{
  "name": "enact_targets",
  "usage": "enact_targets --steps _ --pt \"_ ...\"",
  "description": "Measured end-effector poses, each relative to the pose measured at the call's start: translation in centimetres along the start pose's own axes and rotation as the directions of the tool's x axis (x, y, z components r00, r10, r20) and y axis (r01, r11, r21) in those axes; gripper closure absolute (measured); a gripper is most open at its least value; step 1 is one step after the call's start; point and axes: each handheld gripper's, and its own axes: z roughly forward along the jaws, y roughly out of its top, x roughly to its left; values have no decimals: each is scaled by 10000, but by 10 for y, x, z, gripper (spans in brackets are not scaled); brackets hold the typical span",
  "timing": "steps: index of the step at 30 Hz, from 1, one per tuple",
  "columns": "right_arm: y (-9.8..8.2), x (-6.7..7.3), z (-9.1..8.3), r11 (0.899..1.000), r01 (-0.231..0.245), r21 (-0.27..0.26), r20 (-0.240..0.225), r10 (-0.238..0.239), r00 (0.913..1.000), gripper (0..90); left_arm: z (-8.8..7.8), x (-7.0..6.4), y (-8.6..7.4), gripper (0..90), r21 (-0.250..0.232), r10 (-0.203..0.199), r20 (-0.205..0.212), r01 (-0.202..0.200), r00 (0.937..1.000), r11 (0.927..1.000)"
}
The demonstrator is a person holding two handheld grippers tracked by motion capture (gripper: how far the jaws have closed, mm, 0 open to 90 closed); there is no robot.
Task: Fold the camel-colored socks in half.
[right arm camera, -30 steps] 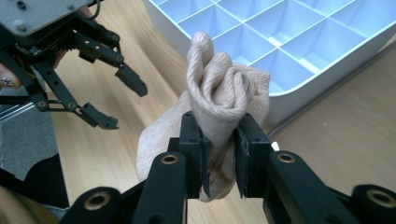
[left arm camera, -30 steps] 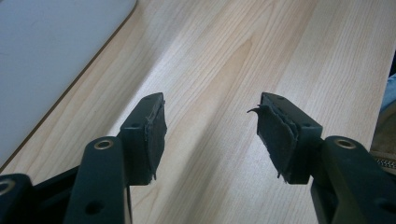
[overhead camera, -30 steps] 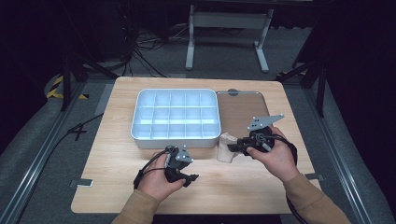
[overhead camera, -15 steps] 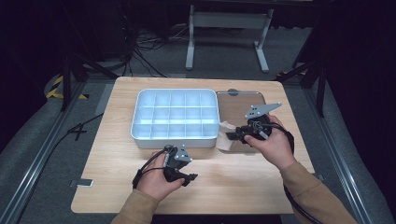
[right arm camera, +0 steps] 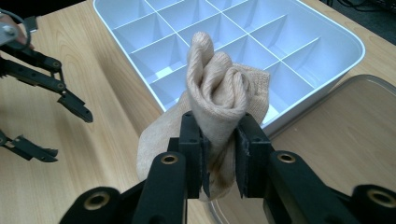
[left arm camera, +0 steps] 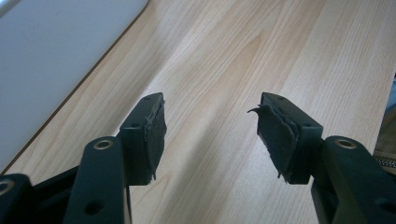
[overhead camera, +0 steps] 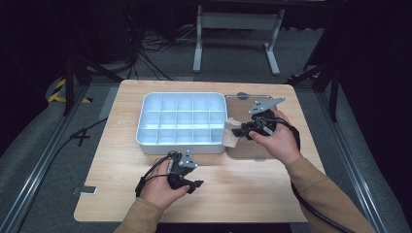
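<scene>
A rolled beige sock (right arm camera: 219, 88) is pinched between the pads of my right gripper (right arm camera: 219, 135), its loose end hanging below the jaws. In the high view this gripper (overhead camera: 239, 130) holds the sock (overhead camera: 231, 136) just off the right wall of a white compartment tray (overhead camera: 182, 147), above a clear lid (overhead camera: 255, 151). The tray's cells (right arm camera: 233, 28) look bare. My left gripper (overhead camera: 194, 186) rests low over the wood near the front edge, open, with nothing between its jaws (left arm camera: 210, 126). It appears open in the right gripper view too (right arm camera: 70, 133).
The tray's white side wall (left arm camera: 56, 56) lies just left of the left gripper. The clear lid (right arm camera: 355, 135) lies flat against the tray's right side. Bare wooden tabletop (overhead camera: 243, 194) spreads in front of the tray. Cables and metal stands lie on the floor beyond the table.
My right gripper has carried the sock away from the person and slightly up, from in front of the tray's corner to beside its right wall. The left gripper has stayed put.
</scene>
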Motion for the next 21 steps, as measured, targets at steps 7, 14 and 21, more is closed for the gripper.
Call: enact_targets --steps 7,14,21 --pt "8 -9 11 10000 -57 -43 -9 57 10000 755 -4 1 -7 426 37 -121 -95 121 9999 9999" --pt "13 -16 25 9998 -79 167 18 78 10000 755 -7 1 -11 426 7 -298 -174 299 9994 9996" --pt "17 -15 44 9978 246 609 345 -268 9990 752 -6 2 -11 423 32 -292 -129 292 9995 9996"
